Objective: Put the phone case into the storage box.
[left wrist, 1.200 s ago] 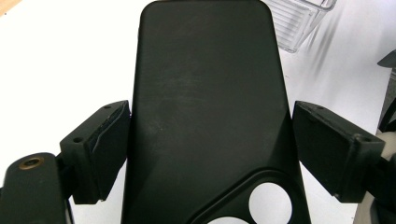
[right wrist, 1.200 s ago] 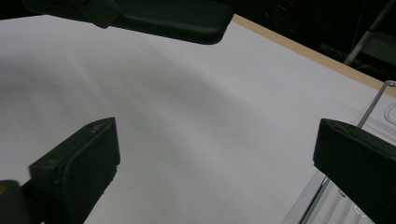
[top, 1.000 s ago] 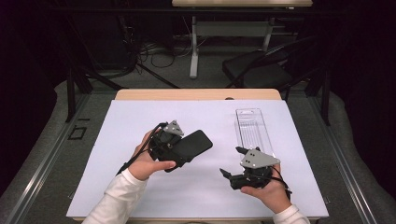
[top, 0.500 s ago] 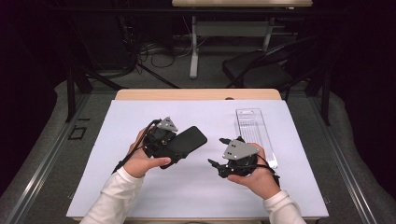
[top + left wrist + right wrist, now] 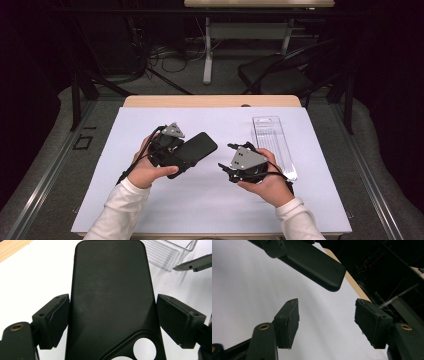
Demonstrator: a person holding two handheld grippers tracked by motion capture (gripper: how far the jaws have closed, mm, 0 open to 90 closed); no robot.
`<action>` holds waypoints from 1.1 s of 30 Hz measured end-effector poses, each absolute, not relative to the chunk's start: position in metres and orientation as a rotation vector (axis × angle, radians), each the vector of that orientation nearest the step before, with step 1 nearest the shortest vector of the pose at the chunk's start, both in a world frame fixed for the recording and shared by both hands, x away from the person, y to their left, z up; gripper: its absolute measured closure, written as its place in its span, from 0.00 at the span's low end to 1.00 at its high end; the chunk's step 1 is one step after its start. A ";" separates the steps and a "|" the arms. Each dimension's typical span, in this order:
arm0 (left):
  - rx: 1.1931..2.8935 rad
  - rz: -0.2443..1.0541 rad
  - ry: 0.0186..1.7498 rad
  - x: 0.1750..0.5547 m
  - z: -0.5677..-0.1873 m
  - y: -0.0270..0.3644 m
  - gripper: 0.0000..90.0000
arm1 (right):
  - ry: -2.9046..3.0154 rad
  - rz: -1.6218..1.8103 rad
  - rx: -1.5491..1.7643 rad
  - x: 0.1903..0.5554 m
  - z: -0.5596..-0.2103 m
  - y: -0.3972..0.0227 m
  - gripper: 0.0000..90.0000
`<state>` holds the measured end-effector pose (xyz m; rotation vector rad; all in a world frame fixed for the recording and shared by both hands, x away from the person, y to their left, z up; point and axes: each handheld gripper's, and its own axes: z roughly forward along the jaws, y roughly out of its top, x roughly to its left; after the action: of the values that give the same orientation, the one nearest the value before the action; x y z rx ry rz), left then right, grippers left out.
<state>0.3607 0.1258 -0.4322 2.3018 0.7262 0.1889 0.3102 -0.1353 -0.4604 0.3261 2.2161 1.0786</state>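
A black phone case (image 5: 200, 146) hangs tilted above the white sheet, back side facing the camera, its camera cut-out toward the hand. My left gripper (image 5: 181, 156) is shut on its long edges; in the left gripper view both pads press the case (image 5: 110, 290) from either side. My right gripper (image 5: 225, 156) hovers just right of the case, jaws pointing toward it. Its jaws have just been closing but stand apart with nothing between them (image 5: 327, 320). In the right gripper view the free end of the case (image 5: 317, 265) floats ahead and above.
A clear ribbed plastic package (image 5: 272, 142) lies on the right part of the white sheet (image 5: 200, 205), close behind my right hand. The sheet covers a wooden table (image 5: 210, 101). A dark chair (image 5: 280, 75) and cables are beyond the far edge.
My right gripper has moved left and slightly up toward the phone case, and its jaws have narrowed. The left gripper and the case have stayed nearly in place.
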 end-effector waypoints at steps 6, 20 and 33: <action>2.315 0.188 0.716 0.360 -0.434 0.123 0.16 | 2.196 0.993 0.279 0.306 -0.465 -0.135 0.43; 2.342 0.175 0.689 0.358 -0.438 0.114 0.16 | 2.137 0.830 0.068 0.292 -0.472 -0.121 0.43; 2.358 0.135 0.639 0.352 -0.439 0.105 0.16 | 2.025 0.668 -0.117 0.284 -0.482 -0.113 0.48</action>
<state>0.3517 0.1047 -0.4394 2.3578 0.6386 0.1353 0.2837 -0.1129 -0.4817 -0.1169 2.0246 0.6682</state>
